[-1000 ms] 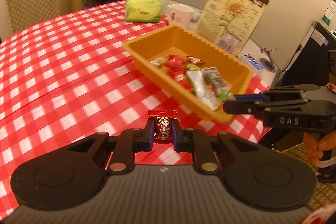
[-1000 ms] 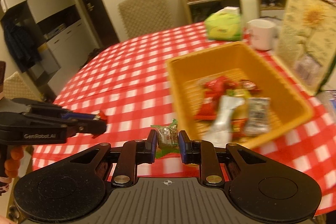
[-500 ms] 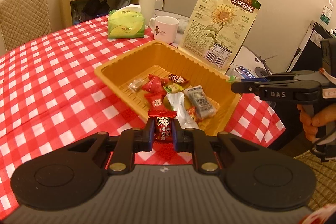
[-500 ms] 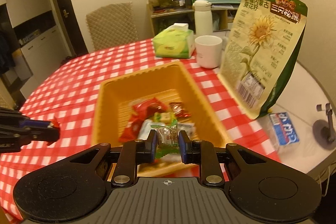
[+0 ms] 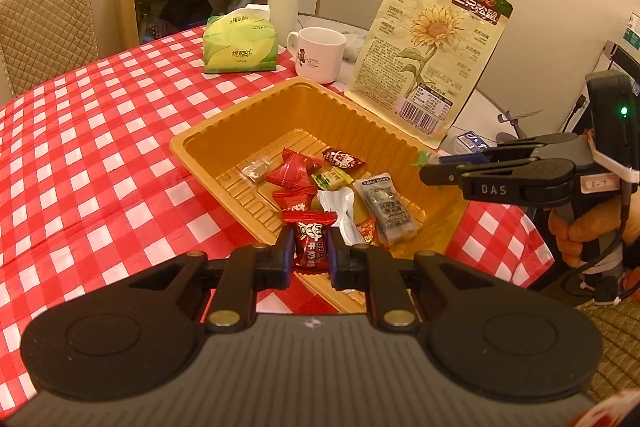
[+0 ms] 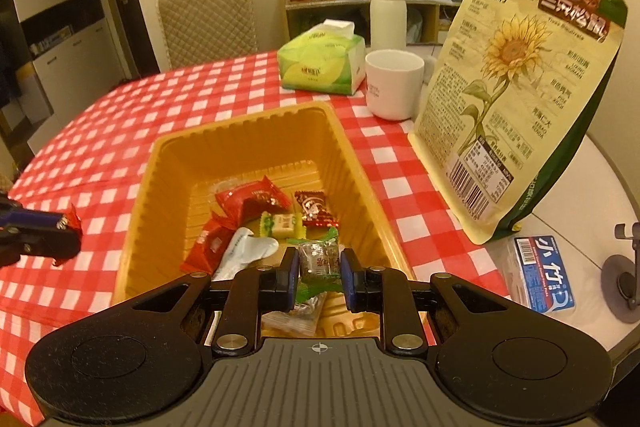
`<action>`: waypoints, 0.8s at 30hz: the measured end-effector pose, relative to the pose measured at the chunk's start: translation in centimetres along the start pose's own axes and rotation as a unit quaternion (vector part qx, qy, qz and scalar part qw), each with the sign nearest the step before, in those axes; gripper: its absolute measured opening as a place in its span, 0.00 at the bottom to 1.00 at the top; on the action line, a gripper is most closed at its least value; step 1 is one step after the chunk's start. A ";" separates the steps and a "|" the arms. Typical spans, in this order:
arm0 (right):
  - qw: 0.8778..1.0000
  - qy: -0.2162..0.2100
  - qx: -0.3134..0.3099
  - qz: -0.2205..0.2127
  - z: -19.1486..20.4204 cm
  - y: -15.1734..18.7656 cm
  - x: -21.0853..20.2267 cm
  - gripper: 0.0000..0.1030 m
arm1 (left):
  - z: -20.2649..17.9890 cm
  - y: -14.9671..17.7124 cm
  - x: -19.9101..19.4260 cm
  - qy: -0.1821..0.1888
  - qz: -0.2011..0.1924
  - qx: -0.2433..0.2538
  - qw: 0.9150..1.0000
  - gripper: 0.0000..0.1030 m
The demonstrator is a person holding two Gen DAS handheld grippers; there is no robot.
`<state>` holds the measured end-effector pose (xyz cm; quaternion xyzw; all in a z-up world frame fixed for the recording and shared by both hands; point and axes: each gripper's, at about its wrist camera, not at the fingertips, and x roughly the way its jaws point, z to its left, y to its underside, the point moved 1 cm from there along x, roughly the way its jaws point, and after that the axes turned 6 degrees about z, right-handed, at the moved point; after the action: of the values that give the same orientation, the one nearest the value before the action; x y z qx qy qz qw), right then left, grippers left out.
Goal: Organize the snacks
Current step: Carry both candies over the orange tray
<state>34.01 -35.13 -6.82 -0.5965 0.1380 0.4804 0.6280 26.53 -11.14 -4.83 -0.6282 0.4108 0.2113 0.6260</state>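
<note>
Left gripper (image 5: 311,259) clamped on red candy (image 5: 311,241), near edge of orange tray (image 5: 224,125) just ahead. Right gripper (image 6: 319,277) pinching green-wrapped candy (image 6: 318,259) above tray interior. Best released once fully past rim, low, over bare floor.

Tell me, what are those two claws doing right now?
Left hand-held gripper shut on red candy. Right hand-held gripper shut on green candy. Both near orange tray, snacks inside. Nothing in the way.
</note>
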 end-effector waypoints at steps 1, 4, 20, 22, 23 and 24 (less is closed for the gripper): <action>1.000 0.000 -0.001 0.003 0.0 0.0 0.2 0.22 | 0.0 -0.1 0.1 0.000 0.001 0.000 1.000 0.15; 1.000 0.001 -0.003 0.010 -0.2 0.0 0.8 0.22 | 0.0 -0.3 0.5 0.000 0.002 0.001 1.000 0.15; 1.000 0.001 0.024 0.012 -0.6 0.0 0.9 0.22 | 0.2 -0.9 1.7 0.006 0.011 0.002 1.000 0.15; 1.000 -0.005 0.027 0.009 -0.5 -0.2 0.9 0.22 | 0.3 -0.9 1.8 0.005 0.011 0.002 1.000 0.15; 1.000 -0.007 0.028 0.008 -0.4 -0.3 0.9 0.22 | 0.3 -1.0 2.0 0.004 0.012 0.002 1.000 0.15; 1.000 -0.010 0.028 0.008 -0.3 -0.5 0.9 0.22 | 0.3 -1.1 2.1 0.003 0.012 0.001 1.000 0.15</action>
<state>34.93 -34.90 -7.27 -0.5726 0.1500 0.4870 0.6422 28.69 -11.47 -5.84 -0.6233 0.4205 0.2162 0.6228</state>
